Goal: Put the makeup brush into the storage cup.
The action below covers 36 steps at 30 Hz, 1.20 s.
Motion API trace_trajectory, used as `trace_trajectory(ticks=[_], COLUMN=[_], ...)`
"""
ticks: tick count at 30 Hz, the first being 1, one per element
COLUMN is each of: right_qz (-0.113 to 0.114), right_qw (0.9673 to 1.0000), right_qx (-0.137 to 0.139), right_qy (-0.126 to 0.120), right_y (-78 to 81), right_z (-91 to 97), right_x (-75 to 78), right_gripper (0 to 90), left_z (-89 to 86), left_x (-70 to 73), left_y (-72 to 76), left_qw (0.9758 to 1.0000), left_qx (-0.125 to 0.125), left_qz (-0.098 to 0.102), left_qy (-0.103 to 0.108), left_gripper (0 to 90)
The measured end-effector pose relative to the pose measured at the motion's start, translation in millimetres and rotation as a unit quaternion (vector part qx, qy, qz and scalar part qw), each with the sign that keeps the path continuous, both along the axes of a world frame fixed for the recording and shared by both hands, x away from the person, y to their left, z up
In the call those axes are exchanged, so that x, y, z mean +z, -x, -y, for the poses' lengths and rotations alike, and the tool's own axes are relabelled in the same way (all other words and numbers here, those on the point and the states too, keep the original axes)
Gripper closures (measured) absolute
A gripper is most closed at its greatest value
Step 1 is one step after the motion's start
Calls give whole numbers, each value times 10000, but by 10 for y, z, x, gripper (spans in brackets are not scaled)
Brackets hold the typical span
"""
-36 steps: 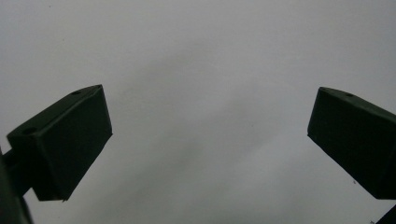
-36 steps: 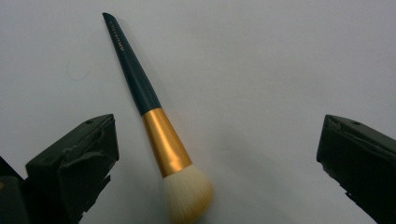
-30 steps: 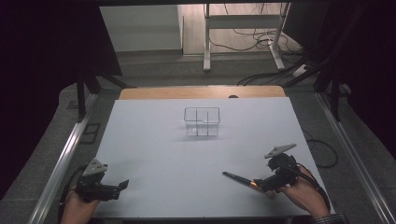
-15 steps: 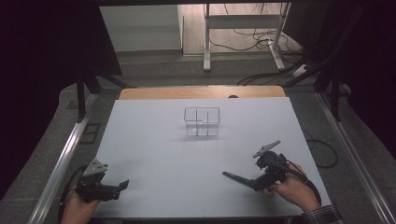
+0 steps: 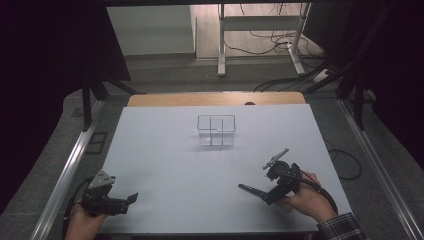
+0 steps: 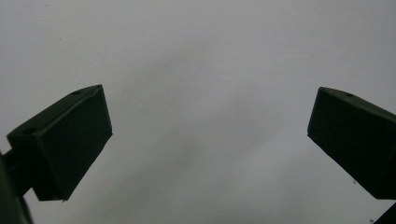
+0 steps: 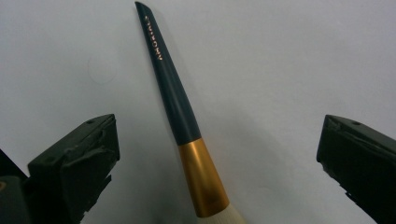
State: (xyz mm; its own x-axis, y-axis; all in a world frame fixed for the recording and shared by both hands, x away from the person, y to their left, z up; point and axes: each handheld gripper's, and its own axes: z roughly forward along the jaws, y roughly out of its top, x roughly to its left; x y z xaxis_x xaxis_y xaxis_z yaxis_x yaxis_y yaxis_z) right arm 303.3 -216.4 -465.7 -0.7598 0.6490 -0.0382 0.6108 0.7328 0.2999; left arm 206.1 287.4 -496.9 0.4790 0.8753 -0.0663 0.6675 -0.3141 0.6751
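Two claws sit low over the white tabletop point(image 5: 165, 165): the right claw point(image 7: 219, 163), jaws spread wide, straddles a makeup brush with a dark tapered handle, gold ferrule and pale bristles point(image 7: 180, 116), which lies flat on the surface untouched by either jaw (handle pointing away from the hand). The left claw point(image 6: 210, 144) hangs released at the near left corner, while a clear divided plastic organiser box point(image 5: 216, 130) stands well apart, toward the far middle.
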Motion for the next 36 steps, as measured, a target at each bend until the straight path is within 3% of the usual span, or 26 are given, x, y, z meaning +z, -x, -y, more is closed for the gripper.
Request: trace_trajectory(ticks=[9,19,23,24,26,28,33,36], right_qz=[-183,-258,-412,-364,-405,-437,-568,-521], right_qw=[9998,9994,9982,9980,9974,9963,9946,9957], right_qx=[35,133,312,351,428,546,587,587], right_qy=[120,203,306,373,419,508,643,492], right_y=[31,50,56,62,64,81,71,74], right_z=[31,10,2,-3,-4,-22,-54,-18], right_x=[-143,-247,-286,-286,-256,-250,-238,-236], right_gripper=[35,178,375,413,613,719,725,726], left_z=[-13,-20,-19,-18,-14,-13,-32,-49], left_x=[2,2,0,-1,-2,-2,-2,0], left_y=[1,3,2,1,1,1,13,10], left_qw=[10000,9999,9999,10000,10000,10000,9994,9992], left_qx=[6,5,-1,-8,-35,-41,-149,-128], left_qz=[-2,-1,-8,-9,-13,-14,102,104], left_qy=[74,101,102,99,89,87,290,373], left_gripper=[3,3,4,4,5,7,17,17])
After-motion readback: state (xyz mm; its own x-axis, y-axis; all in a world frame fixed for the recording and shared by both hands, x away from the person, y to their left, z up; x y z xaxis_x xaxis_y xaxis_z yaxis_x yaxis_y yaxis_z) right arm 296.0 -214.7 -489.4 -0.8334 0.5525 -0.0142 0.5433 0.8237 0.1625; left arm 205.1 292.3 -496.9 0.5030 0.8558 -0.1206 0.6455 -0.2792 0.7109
